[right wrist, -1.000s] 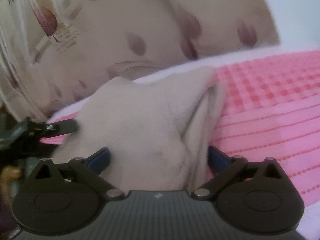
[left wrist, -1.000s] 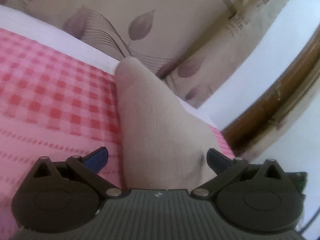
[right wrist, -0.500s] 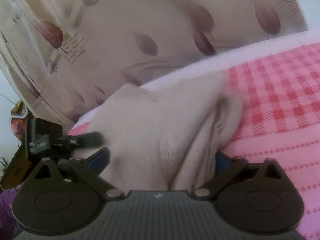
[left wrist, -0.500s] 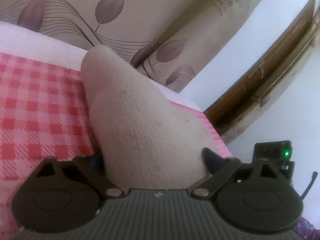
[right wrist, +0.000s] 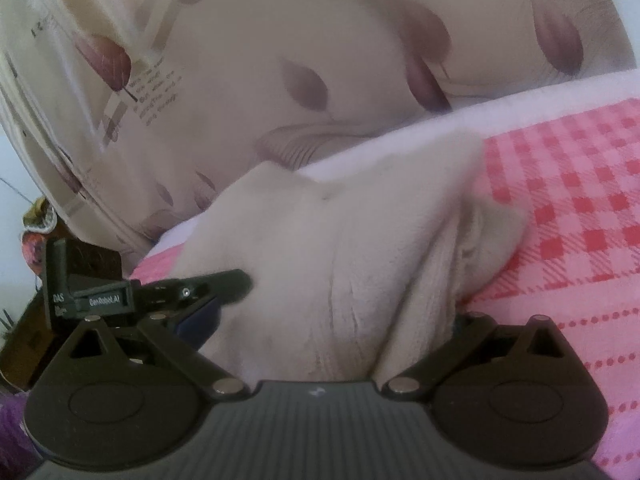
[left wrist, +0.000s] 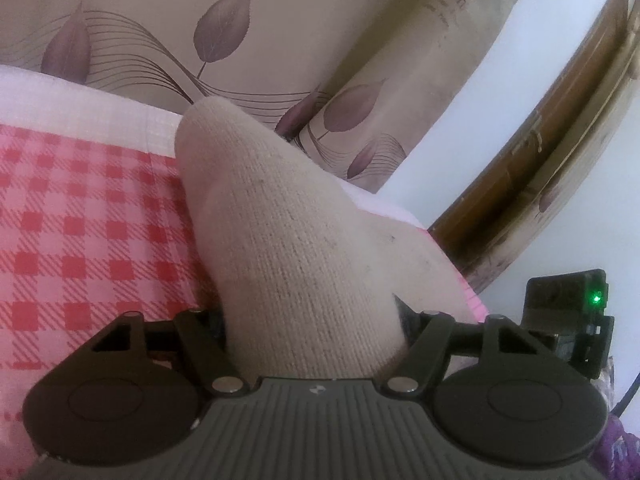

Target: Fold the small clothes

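While both hand-held grippers [left wrist: 312, 316] [right wrist: 332, 320] pinch it, the beige knit sock [left wrist: 296, 248] lies bunched.

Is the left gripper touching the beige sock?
Touching. In the left wrist view the sock fills the left gripper, and both fingers, which have just been closing, press its sides.

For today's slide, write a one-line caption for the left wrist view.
Left tongs closing around a beige knitted sock on a pink checked cloth.

You can read "GenRobot.AI" on the left hand-held gripper [right wrist: 224, 284]; the print on the curtain [right wrist: 158, 92] is too blurred for you.
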`<state>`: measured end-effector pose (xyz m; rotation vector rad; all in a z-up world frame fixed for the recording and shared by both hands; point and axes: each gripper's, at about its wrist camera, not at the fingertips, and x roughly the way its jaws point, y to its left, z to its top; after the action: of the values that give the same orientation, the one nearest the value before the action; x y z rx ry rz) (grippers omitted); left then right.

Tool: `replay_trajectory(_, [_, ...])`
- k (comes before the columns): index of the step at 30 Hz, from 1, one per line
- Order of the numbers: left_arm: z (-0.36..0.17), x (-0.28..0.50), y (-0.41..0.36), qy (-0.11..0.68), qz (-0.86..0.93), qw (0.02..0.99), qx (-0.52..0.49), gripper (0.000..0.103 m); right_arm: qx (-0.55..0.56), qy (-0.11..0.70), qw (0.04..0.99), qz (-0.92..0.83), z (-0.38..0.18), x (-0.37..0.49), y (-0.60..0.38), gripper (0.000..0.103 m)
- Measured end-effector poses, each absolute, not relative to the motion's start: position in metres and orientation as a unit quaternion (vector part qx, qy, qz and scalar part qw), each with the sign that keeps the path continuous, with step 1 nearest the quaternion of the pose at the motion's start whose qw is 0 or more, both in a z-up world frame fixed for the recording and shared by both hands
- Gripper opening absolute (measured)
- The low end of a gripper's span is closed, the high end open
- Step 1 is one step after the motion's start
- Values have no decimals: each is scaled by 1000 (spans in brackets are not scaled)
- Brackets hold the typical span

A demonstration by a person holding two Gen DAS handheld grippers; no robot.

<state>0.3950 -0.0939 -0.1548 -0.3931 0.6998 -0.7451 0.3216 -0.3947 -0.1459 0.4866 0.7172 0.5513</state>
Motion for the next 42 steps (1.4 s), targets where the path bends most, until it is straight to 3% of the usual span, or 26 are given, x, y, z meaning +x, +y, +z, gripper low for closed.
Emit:
replay_trajectory(28, [-149,390,-111,323,-348,870,-134,72,162,338,899,225,-139,318,-373,103])
replay_trajectory(30, [-149,389,-112,321,-347,872,-128,72,150,337,903,219,-139,317,-370,100])
replay_trajectory(42, [-149,390,-115,320,-347,873,-122,72,180,342,893,230,-141,319,-381,97])
